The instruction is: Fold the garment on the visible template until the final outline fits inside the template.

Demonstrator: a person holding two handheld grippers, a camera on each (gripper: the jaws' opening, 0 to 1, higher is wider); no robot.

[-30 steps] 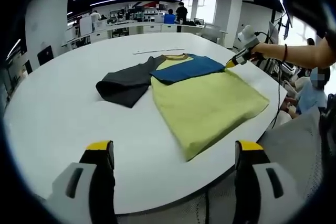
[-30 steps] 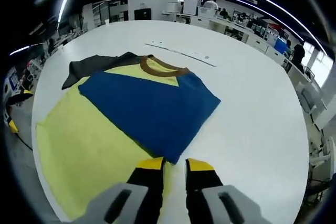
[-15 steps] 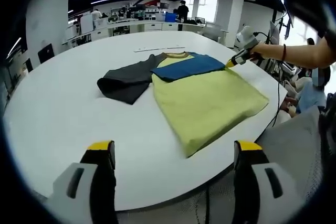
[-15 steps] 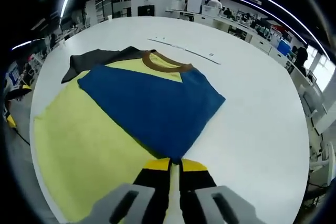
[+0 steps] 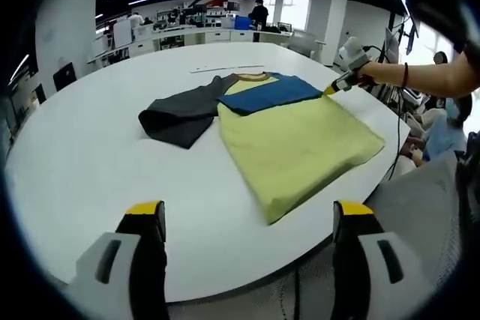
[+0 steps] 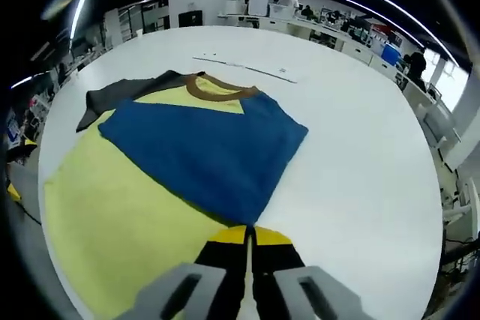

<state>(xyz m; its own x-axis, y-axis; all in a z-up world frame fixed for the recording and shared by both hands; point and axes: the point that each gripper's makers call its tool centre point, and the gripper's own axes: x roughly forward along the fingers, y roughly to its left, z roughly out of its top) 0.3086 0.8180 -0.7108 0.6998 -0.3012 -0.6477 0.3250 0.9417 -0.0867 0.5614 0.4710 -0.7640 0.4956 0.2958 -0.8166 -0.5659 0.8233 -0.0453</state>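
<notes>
1. The garment [image 5: 292, 140], a T-shirt, lies flat on the big round white table [image 5: 90, 162], toward its right edge as the left gripper view has it. Its yellow-green body spreads widest, a blue sleeve is folded across the chest below a brown collar [image 6: 214, 88], and a dark grey sleeve [image 5: 180, 114] sticks out to the side.
2. The right gripper [image 6: 248, 235] has its yellow-tipped jaws clenched on the cloth where the blue fold's corner meets the yellow edge; a second ago they stood apart around that corner.
3. The left gripper [image 5: 247, 219] hangs over the near table edge, well apart from the shirt, jaws wide and grasping nothing, as before.
4. A thin pale strip [image 6: 244, 69] lies on the table beyond the collar; desks and people stand far behind.
</notes>
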